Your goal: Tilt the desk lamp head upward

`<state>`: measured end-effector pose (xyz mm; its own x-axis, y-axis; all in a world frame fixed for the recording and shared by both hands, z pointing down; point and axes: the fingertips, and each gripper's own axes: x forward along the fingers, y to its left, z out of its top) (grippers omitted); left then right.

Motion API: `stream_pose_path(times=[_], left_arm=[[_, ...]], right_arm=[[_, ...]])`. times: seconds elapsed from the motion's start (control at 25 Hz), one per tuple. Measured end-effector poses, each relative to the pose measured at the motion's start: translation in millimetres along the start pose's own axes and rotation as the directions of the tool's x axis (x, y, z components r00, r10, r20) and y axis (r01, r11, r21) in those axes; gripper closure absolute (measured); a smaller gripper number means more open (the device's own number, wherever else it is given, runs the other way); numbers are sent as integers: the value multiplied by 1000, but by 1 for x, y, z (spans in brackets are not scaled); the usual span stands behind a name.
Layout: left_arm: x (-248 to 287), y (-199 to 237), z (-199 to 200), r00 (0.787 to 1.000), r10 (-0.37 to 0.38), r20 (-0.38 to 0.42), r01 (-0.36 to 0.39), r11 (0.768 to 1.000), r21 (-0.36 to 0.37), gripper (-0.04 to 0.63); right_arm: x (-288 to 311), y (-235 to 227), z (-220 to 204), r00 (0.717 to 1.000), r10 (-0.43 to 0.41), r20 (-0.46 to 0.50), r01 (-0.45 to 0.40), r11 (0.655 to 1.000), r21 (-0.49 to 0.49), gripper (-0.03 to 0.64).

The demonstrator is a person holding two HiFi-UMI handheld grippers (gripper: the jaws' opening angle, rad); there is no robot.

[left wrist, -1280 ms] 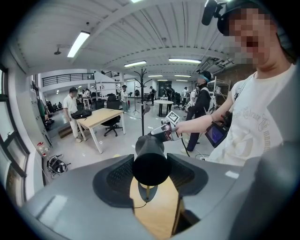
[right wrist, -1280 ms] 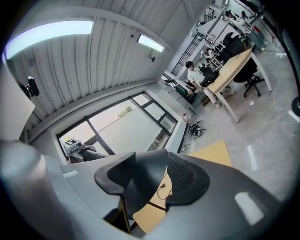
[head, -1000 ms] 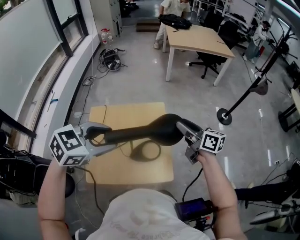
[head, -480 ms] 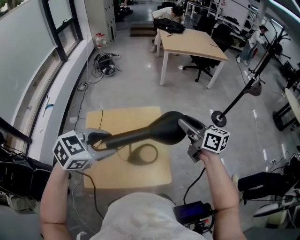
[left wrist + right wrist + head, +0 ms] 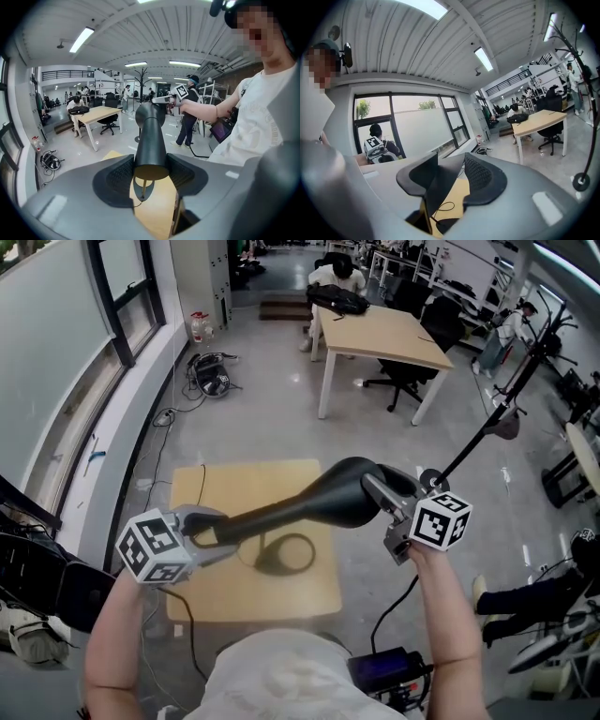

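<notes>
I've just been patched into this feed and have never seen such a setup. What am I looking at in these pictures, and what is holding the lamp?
No robot arm here: a person holds a two-jaw gripper in each hand. The downward-looking picture comes from a camera on the person's head; the other two come from cameras riding on each gripper, looking along its jaws. The left gripper is clamped on the black lamp arm. The right gripper has the lamp head between its jaws, which have just been closing on it. Below is a small wooden table bearing a dark ring, probably the lamp's base.
</notes>
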<state>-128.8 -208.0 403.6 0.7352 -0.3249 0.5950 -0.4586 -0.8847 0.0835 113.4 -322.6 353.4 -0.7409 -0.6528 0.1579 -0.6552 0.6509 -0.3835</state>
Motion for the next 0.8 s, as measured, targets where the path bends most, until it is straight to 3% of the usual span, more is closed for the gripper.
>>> stream_pose_path(times=[0.32,0.8], left_arm=[[9,-15,-20,1000,-24,-2,24,1000,-2,374],[13,8,-18,998,-60,-2,60,998,7,374]], right_arm=[[-15,34,19,1000,-4,16,6,992,-130,430],[2,47,54,999,-13,31,20,973,-231,433]])
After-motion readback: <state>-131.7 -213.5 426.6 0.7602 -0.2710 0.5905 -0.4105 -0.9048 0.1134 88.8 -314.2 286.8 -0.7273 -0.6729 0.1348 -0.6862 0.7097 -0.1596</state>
